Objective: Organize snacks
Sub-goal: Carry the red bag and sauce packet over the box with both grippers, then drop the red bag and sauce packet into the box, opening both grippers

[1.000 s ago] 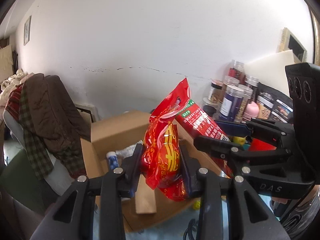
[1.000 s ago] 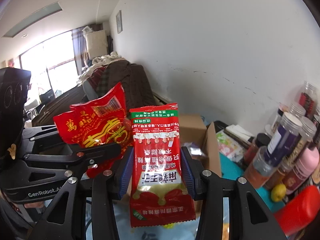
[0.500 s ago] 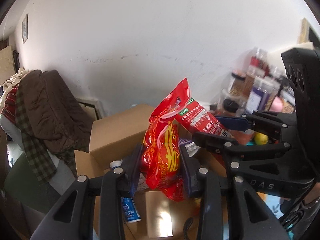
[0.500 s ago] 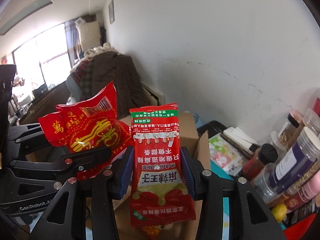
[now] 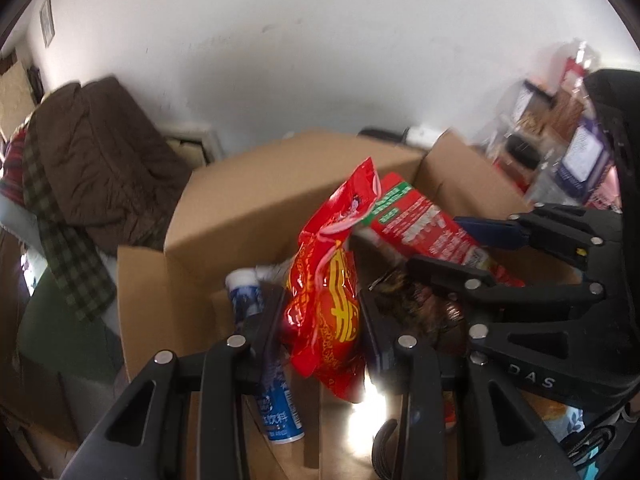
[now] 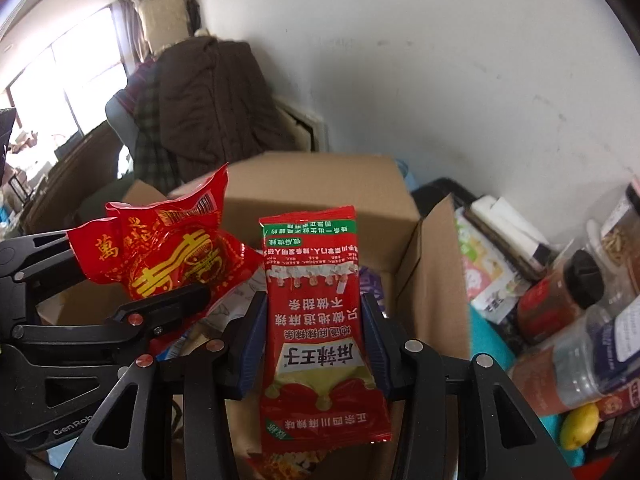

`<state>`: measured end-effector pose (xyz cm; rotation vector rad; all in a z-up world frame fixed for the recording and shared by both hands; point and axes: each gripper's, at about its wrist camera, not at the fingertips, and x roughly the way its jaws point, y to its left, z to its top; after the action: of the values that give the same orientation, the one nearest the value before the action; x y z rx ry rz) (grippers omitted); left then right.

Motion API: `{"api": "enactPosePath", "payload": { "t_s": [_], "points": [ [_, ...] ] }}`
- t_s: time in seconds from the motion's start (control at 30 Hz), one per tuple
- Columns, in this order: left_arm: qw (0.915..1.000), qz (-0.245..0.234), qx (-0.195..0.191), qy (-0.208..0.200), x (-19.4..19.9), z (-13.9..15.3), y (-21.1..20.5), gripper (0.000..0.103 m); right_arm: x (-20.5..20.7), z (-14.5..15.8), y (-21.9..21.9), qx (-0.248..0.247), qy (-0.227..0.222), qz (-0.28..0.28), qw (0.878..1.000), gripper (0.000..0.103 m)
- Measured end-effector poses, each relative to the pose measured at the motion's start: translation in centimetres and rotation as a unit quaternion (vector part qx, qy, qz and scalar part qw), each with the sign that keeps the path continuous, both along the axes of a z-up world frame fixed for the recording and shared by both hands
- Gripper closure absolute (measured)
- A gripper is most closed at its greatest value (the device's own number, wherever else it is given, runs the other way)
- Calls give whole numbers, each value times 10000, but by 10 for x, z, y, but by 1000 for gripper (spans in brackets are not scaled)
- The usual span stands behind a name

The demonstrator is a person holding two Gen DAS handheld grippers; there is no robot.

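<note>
From the left wrist, the left gripper (image 5: 322,316) pinched a crinkled red-and-gold bag (image 5: 328,292) between its fingers, holding it upright over an open cardboard box (image 5: 256,216). Inside the box lay a blue-and-white bottle (image 5: 276,404) on its side, just beside the left finger, and a dark wrapped packet (image 5: 416,304) to the right of the bag; the rest of the contents were blurred. The right gripper (image 5: 460,244) stood to the right over the same box, clamped on a red-and-green packet (image 5: 416,220) whose top touched the bag. Jars (image 5: 576,160) stood blurred beyond the box's right flap. From the right wrist, the right gripper (image 6: 314,340) squeezed the packet (image 6: 320,328) at its middle, with the print upside down, above the box (image 6: 320,200). The left gripper (image 6: 160,304) held the bag (image 6: 168,252) to the left, over the box too. In the box, pale wrappers (image 6: 236,304) showed between the grippers. To the right, outside the box, were jars (image 6: 560,300) and a lemon (image 6: 580,426).
</note>
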<state>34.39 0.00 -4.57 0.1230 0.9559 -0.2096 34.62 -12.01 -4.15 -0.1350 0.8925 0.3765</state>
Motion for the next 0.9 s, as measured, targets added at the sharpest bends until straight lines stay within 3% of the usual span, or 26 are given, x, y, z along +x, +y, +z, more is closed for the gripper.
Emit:
{"api": "enactPosePath", "payload": {
  "t_s": [0.13,0.3,0.63,0.67,0.73,0.9],
  "points": [
    [9996,160,38,236,9,-12,3,68,1,-8,6,-209,53,10,9998,58],
    [9994,265,106,190,10,-13,9,68,5,-11,3,-201,86,-69,9997,57],
    [9981,415,434,156,7,-12,3,66,-1,-9,4,-353,186,-133,9991,43],
    [9976,425,555,27,4,-8,2,65,-4,-8,3,-396,157,-135,9990,42],
    [9963,452,721,-115,1,-3,0,49,-7,-5,2,-480,96,-163,9987,42],
    [9961,464,700,-263,-6,14,0,47,-12,4,-7,-379,70,-291,9988,42]
  ]
}}
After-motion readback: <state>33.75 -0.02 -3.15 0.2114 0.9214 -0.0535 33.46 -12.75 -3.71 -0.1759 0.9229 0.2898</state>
